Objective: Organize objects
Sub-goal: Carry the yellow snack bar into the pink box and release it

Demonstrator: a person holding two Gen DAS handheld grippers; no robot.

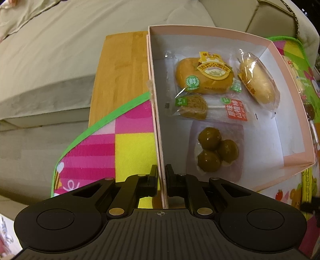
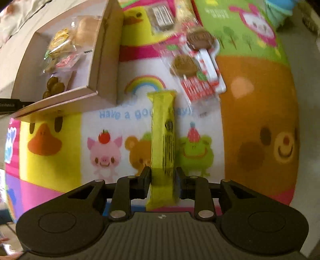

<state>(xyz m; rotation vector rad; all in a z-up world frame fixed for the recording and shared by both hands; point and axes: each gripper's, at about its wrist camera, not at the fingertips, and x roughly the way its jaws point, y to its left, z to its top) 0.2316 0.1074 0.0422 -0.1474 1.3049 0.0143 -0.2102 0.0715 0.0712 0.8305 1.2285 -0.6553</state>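
My left gripper [image 1: 161, 168] is shut on the left wall of an open pink box [image 1: 152, 60]. Inside the box lie a round wrapped bun [image 1: 204, 78], an oval wrapped bun [image 1: 258, 80], a hawthorn lollipop pack [image 1: 236, 109] and a pack of three brown balls [image 1: 216, 149]. In the right wrist view a long yellow wrapped bar [image 2: 163, 130] lies on the cartoon mat [image 2: 250, 120]. My right gripper [image 2: 163, 170] points down over it. The bar's near end sits between the slightly parted fingers, which stand close beside it without clamping. The box [image 2: 108, 60] is at the upper left there.
Wrapped hawthorn lollipops [image 2: 192, 66] and further snack packets [image 2: 162, 16] lie on the mat beyond the bar. A bamboo board [image 1: 120, 76] lies under the mat's [image 1: 100, 152] far edge. Beige sofa cushions [image 1: 50, 60] surround it all.
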